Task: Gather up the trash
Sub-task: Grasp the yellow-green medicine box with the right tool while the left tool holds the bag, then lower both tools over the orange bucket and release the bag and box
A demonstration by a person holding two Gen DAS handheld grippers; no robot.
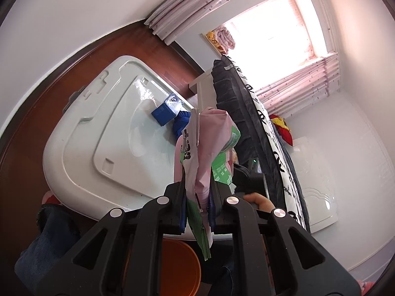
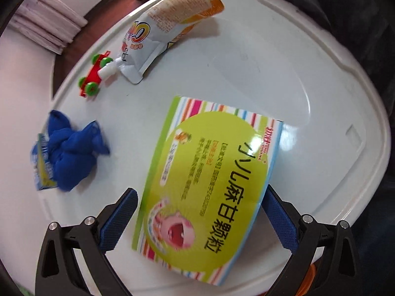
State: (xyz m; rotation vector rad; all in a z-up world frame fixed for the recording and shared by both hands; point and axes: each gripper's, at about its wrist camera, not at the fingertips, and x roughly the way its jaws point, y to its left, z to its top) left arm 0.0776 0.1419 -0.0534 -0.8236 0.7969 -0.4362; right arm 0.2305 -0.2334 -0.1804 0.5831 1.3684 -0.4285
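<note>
Two items of trash we log first: a pink-and-green wrapper [image 1: 208,153] clamped between the fingers of our left gripper [image 1: 197,209], held above the white plastic lid [image 1: 81,148], and a green striped medicine box [image 2: 209,187] lying flat on that lid between the spread fingers of our right gripper [image 2: 197,219] (contact with either pad unclear). Beyond the box lie a spouted drink pouch [image 2: 167,29], a red toy car [image 2: 92,77], a crumpled blue cloth [image 2: 74,153] and a small blue carton [image 2: 42,165]; an orange bin [image 1: 177,266] sits below the left gripper.
</note>
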